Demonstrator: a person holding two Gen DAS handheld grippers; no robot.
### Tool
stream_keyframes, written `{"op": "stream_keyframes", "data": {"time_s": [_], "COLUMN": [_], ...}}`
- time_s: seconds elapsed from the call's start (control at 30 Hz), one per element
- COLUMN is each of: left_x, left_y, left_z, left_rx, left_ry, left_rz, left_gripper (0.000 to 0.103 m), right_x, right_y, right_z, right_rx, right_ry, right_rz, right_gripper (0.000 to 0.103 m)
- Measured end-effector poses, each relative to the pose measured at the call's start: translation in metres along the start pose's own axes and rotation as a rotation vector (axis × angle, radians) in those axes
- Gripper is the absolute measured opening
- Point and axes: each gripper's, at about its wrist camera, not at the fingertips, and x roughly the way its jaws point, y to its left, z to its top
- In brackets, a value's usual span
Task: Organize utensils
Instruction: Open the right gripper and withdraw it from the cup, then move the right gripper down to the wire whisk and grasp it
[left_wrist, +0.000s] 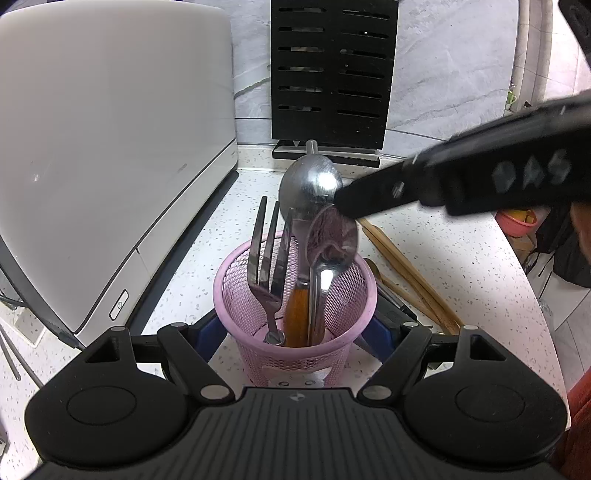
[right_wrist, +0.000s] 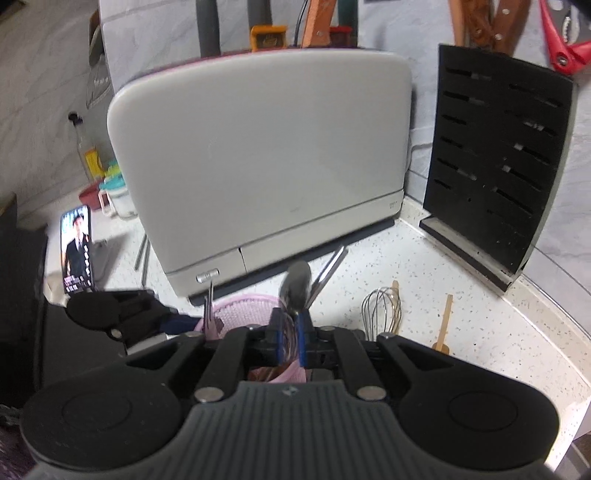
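1. white appliance (left_wrist: 110, 166) standing left of black slotted rack (left_wrist: 332, 70).
2. pink mesh cup (left_wrist: 295, 325) gripped between spread left gripper (left_wrist: 295, 332), holding fork (left_wrist: 266, 266), spoons.
3. right gripper (right_wrist: 290, 332) nearly closed around spoon (right_wrist: 295, 286) over cup.
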Motion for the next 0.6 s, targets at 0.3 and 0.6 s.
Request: {"op": "stream_keyframes", "data": {"time_s": [0.3, 0.6], "left_x": [-0.003, -0.004], "left_y": [0.003, 0.007], "left_z": [-0.003, -0.003], "left_rx": [-0.026, -0.040], "left_ry": [-0.006, -0.006], "left_rz": [0.034, 0.050], "left_gripper": [0.090, 0.090], "right_x": [-0.025, 0.020], "right_y": [-0.022, -0.039], "right_z": [0.010, -0.003], "right_rx": [0.078, 0.127], "right_ry": [-0.075, 0.105], "right_rz": [-0.031, -0.073], "right_gripper": [0.015, 0.014]}}
